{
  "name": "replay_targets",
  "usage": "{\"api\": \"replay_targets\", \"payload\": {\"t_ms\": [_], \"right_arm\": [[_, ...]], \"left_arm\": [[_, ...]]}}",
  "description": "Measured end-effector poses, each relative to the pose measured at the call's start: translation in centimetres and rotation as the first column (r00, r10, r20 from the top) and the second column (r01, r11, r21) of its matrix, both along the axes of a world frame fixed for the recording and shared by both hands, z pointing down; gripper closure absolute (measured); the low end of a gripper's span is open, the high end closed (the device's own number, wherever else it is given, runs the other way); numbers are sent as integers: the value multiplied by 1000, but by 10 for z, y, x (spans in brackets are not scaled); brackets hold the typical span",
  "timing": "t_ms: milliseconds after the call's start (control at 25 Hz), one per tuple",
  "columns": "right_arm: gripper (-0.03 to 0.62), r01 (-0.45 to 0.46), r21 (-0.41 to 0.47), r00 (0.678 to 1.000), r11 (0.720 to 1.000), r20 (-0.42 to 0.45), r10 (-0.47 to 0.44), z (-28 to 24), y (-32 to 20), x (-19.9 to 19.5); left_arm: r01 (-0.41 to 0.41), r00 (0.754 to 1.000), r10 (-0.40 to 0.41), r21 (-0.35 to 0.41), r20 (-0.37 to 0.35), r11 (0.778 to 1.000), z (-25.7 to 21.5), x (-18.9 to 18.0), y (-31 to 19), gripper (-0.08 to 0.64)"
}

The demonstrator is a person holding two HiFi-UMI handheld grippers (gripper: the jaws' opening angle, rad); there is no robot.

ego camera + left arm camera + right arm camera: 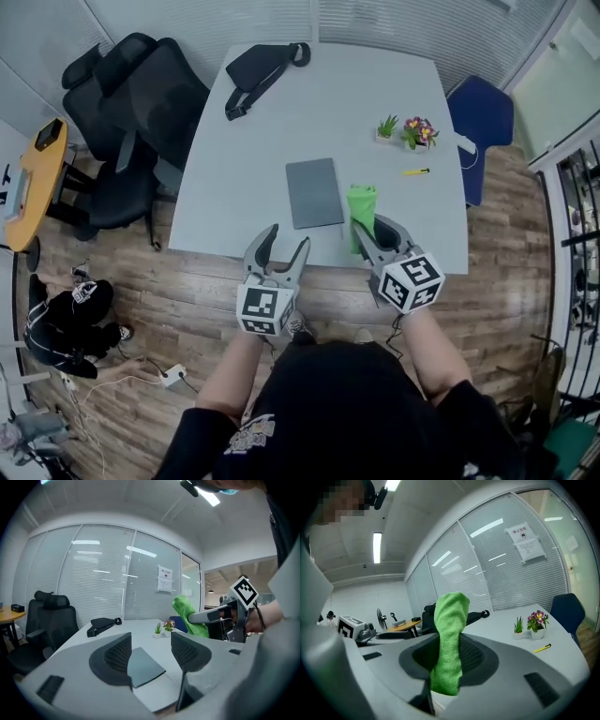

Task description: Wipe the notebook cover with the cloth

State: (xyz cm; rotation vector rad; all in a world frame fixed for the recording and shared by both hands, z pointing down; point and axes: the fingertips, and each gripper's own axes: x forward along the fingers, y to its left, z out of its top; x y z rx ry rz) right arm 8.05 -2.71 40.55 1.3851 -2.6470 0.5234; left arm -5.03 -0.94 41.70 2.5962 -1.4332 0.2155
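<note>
The grey notebook (314,192) lies flat on the white table (281,112), close to its near edge; the left gripper view shows the notebook (143,665) past the jaws. A green cloth (361,211) is pinched in my right gripper (367,234), which is shut on it beside the notebook's right side. In the right gripper view the cloth (450,644) stands up between the jaws. My left gripper (284,242) hovers open at the table's near edge, just before the notebook, with nothing between its fingers.
A black bag (258,73) lies at the table's far left. Two small potted plants (408,131) and a yellow pen (416,172) sit at the right. Black office chairs (131,112) stand left of the table, a blue chair (483,117) at the right.
</note>
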Motion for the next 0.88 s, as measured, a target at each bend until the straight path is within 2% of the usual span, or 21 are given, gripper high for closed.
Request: {"api": "replay_targets", "payload": {"t_ms": [400, 720, 880], "right_arm": [[480, -73, -32, 997, 997, -18, 72, 10, -42, -56], [480, -104, -64, 994, 993, -41, 101, 27, -55, -81], [480, -87, -79, 995, 993, -61, 82, 33, -59, -86]], "left_arm": [[-103, 995, 104, -59, 4, 993, 25, -43, -48, 308], [-174, 984, 177, -107, 24, 979, 59, -53, -58, 308], [-181, 982, 186, -131, 28, 975, 70, -51, -65, 308]]}}
